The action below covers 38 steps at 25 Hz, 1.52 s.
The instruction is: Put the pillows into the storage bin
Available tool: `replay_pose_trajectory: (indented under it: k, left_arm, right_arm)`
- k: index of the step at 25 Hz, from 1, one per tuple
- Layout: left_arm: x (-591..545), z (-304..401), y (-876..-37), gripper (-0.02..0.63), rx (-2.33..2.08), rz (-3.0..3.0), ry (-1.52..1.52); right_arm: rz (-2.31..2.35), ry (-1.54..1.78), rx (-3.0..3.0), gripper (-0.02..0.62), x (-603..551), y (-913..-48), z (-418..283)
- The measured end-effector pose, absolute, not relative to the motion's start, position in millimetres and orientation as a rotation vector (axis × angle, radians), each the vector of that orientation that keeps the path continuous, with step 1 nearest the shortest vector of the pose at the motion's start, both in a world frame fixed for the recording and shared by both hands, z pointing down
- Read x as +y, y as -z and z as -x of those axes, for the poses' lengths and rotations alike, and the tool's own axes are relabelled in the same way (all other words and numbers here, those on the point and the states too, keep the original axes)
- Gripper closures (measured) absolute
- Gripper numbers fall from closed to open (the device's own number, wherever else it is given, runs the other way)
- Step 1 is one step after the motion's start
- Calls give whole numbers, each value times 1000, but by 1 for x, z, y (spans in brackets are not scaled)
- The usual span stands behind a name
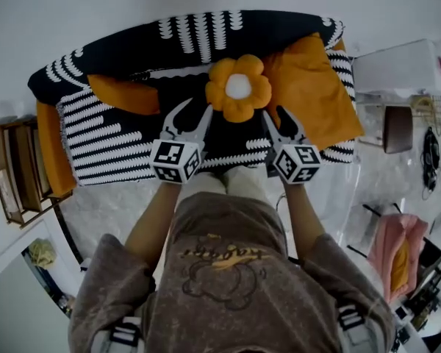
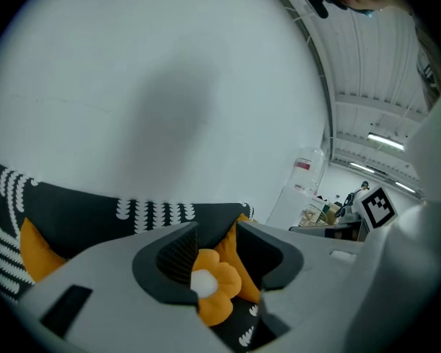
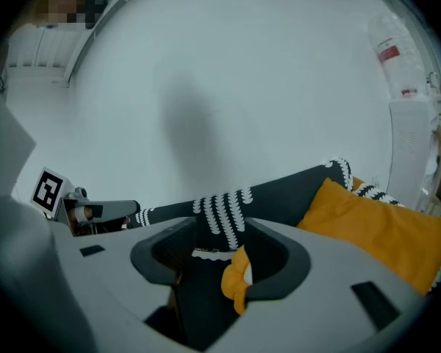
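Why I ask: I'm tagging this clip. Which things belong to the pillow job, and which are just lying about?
Job: flower pillow, right orange pillow, left orange pillow, left gripper, right gripper.
Lying about: patterned sofa, wooden rack, white box.

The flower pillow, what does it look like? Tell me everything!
The flower pillow is plump and soft-looking, with rounded orange petals around a white middle. It sits in the centre of the black-and-white sofa, between two orange cushions. The left gripper and right gripper are just short of it, open, not holding it.
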<state>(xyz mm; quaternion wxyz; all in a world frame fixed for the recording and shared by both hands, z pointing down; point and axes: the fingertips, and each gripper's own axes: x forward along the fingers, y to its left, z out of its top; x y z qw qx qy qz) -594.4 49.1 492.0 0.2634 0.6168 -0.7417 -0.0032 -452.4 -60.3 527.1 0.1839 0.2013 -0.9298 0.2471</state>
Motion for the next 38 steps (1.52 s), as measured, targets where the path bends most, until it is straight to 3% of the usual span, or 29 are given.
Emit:
replay_pose_trajectory:
  k: [4, 7, 11, 23, 27, 30, 34, 36, 38]
  left_arm:
    - [26, 618, -544, 371, -1991, -1582, 31]
    - [10, 633, -603, 299, -1963, -1496, 39]
    - [-11, 646, -696, 258, -1904, -1423, 16]
    - [-32, 651, -924, 256, -1783, -1310, -133]
    - [-27, 644, -968, 256, -1750, -1310, -176]
    - [-31, 642, -977, 271, -1737, -1332, -125]
    - [-34, 628, -968, 469, -1676, -1380, -98]
    - [-36, 617, -954, 533, -1653, -1429, -142]
    - [-39, 610, -931, 555, -1643, -1482, -190]
  right_arm:
    - [-516, -745, -2589, 238, -87, -577, 471]
    - [-500, -755, -2518, 181, -106, -632, 479]
    - [-488, -755, -2403, 169, -127, -719, 485]
    - [-563, -702, -2206, 175, -146, -898, 477]
    - [-633, -656, -2216, 227, -154, -926, 475]
    - [-700, -615, -2217, 326, -164, -939, 471]
    - [-666, -604, -2225, 438, -157, -940, 473]
    - [-629, -566, -2235, 505, -148, -930, 477]
    - [-612, -526, -2255, 537, -142, -910, 483]
